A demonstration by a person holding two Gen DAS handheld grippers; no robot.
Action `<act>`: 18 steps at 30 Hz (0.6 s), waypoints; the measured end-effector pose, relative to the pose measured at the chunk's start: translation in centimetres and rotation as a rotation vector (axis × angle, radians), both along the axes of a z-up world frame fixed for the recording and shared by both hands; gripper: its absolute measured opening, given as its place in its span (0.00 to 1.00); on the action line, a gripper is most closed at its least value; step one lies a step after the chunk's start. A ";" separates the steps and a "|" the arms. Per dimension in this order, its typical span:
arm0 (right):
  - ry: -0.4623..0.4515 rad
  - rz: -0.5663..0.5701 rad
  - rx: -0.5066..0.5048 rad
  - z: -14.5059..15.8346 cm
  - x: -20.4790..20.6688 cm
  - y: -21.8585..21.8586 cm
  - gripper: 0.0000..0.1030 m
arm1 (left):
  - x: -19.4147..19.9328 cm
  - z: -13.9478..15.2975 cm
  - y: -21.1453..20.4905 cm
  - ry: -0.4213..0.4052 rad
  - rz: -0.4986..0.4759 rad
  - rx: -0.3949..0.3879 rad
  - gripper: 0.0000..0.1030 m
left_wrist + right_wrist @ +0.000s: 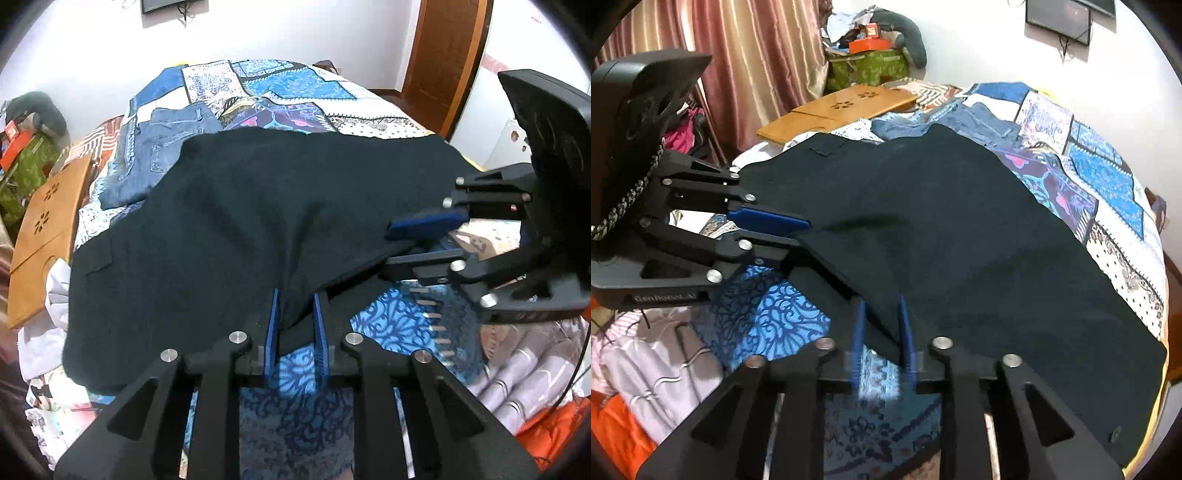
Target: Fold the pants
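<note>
The left gripper (295, 325) has its blue pads drawn in close on the near hem of the black pants (240, 221), a fold of dark cloth pinched between them, with only a narrow gap showing behind the fabric; its jaws are nearly closed on that edge. The right gripper (882, 332) grips the same near hem of the pants a little further along, its jaws standing slightly wider but with cloth plainly caught between the blue pads, which look blurred in its own view. Each tool shows in the other's camera: the right gripper reaches in from the side and bites the pants' edge, and the left one does the same in the mirror view. The pants are lifted at that held edge and slope away from it, spread wide and dark over the patchwork bedspread (295, 85). Beyond the pants' far edge a pair of blue jeans (166, 147) lies folded on the bedspread. Beside the pants, toward the curtain (746, 55), a wooden lap tray (842, 110) rests at the bed's edge, touching pale laundry. Under the lifted hem of the pants the blue floral cloth of the bedspread shows, and next to it lies a white ribbed garment (657, 376)
</note>
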State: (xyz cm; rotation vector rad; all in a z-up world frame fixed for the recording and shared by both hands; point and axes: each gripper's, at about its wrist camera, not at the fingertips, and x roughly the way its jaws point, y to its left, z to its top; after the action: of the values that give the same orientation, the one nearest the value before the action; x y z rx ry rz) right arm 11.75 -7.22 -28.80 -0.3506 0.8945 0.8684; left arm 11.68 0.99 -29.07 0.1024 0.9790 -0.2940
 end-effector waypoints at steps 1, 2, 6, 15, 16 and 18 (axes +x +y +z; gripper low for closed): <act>0.016 0.002 0.021 0.6 0.2 -0.4 0.32 | -0.2 0.7 0.5 -0.004 0.000 -0.012 0.21; 0.023 0.002 0.054 1.3 0.3 -0.9 0.35 | -0.3 1.2 0.8 -0.011 0.005 -0.017 0.23; 0.017 -0.045 0.140 3.4 1.4 -1.9 0.35 | 0.6 3.0 3.3 -0.047 0.092 -0.050 0.29; 0.129 -0.204 0.096 -2.3 4.5 -1.6 0.35 | 2.4 -2.8 5.3 0.049 0.250 -0.005 0.48; 0.109 -0.208 0.111 -2.4 3.9 -2.3 0.35 | 1.9 -2.8 5.6 0.044 0.264 0.002 0.51; 0.109 -0.220 0.109 -2.2 3.1 -3.6 0.35 | 1.0 -2.9 6.5 0.050 0.278 -0.035 0.53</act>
State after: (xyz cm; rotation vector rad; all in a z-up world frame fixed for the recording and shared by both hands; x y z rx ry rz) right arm 14.80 -10.78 -30.96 -0.1081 0.9624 0.7343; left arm 12.73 7.45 -31.96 -0.0737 1.0235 -0.0580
